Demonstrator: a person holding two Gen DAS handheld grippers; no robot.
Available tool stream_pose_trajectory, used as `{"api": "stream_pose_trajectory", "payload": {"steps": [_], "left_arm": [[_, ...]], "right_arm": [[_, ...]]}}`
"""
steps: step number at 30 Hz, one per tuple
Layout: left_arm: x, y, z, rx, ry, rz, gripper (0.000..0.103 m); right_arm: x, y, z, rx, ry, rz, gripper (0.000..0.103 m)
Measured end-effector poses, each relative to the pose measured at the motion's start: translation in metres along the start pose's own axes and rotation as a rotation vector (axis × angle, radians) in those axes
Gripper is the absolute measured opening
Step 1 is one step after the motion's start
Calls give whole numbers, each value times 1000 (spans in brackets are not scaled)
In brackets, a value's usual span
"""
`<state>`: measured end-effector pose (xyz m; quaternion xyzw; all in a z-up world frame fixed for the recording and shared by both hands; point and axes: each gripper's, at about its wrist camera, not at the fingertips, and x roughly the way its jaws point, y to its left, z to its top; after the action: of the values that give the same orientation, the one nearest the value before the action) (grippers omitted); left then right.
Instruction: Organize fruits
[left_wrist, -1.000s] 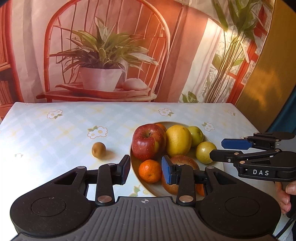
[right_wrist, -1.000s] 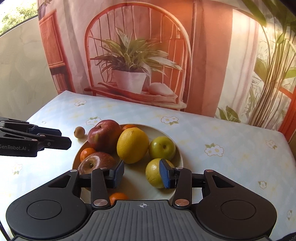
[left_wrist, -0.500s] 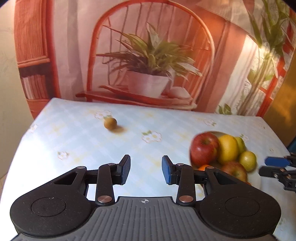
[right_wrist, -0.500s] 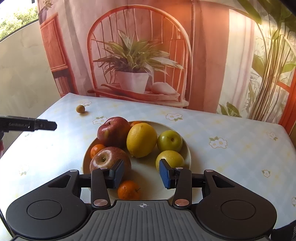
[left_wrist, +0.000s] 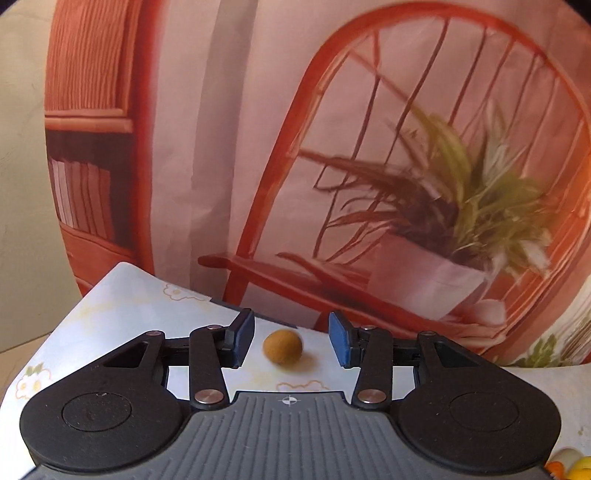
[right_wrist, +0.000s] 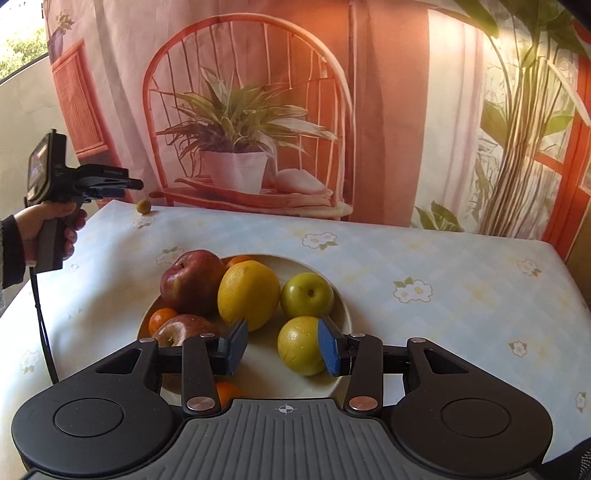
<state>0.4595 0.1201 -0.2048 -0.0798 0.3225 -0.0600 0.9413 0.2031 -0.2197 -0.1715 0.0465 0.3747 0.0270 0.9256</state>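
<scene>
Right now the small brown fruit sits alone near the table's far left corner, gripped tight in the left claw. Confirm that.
Not gripped. The small brown fruit does sit alone near the table's far left corner, but the left claw is open, its jaws just opening, with clear gaps on both sides of the fruit. The left wrist view shows this.
</scene>
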Motion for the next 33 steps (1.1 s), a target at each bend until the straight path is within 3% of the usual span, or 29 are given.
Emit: {"api": "stream_pose_trajectory", "payload": {"steps": [2,3,5,13,20,26,33], "left_arm": [[35,3,1,21,90,70,42],[40,4,2,34,49,83,38],[55,7,7,19,92,37,3],[42,17,-2,-4,69,19,1],[-38,18,-20,43,47,11,2],[-120,9,-47,91,40,-40,3],[-190,-20,-87,168,48,-120,3]], "right_arm": [[2,1,4,-9,1,-4,39],[3,1,6,-14,-2,-9,39],[4,1,10,-14,-11,-10,39],[9,5,18,-33,-23,8,39],[0,14,5,-26,-22,19,39],[-17,22,-17,1,-16,39,39],[-34,29,-42,19,4,41,39]]}}
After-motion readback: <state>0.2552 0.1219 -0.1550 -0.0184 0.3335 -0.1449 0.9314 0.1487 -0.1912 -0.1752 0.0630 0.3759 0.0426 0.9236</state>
